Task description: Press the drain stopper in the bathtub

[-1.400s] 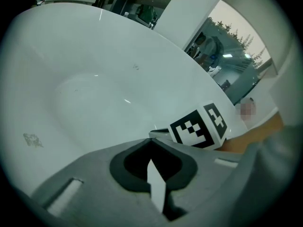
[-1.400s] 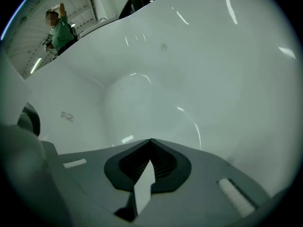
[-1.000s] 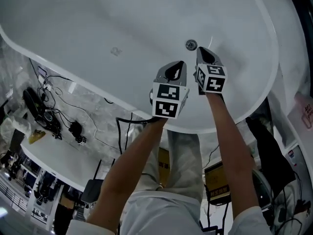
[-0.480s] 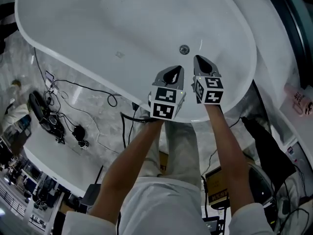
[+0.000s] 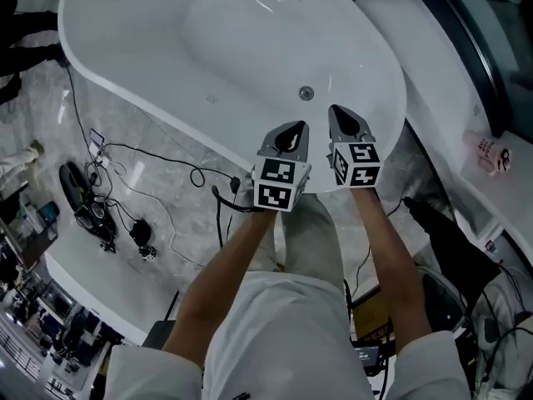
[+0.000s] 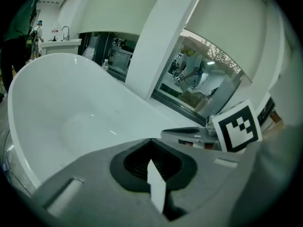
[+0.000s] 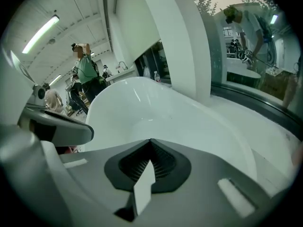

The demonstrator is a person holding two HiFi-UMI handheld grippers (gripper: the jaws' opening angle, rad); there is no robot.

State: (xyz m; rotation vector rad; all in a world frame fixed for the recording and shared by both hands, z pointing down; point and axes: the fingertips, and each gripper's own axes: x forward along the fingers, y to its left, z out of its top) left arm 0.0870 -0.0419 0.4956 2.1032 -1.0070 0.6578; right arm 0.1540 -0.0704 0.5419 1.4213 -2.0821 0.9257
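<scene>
Left gripper (image 5: 296, 130) and right gripper (image 5: 337, 113) are both closed on nothing. The drain stopper (image 5: 306, 93) sits on the bathtub (image 5: 166, 82) floor, beyond and between the fingertips, untouched. We can't read whether it's up or down. We'd judge the reach-in and press still open.

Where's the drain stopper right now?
In the head view, the drain stopper sits on the bathtub floor, right of centre, just beyond and between the tips of the left claw and right claw, touching neither.
</scene>
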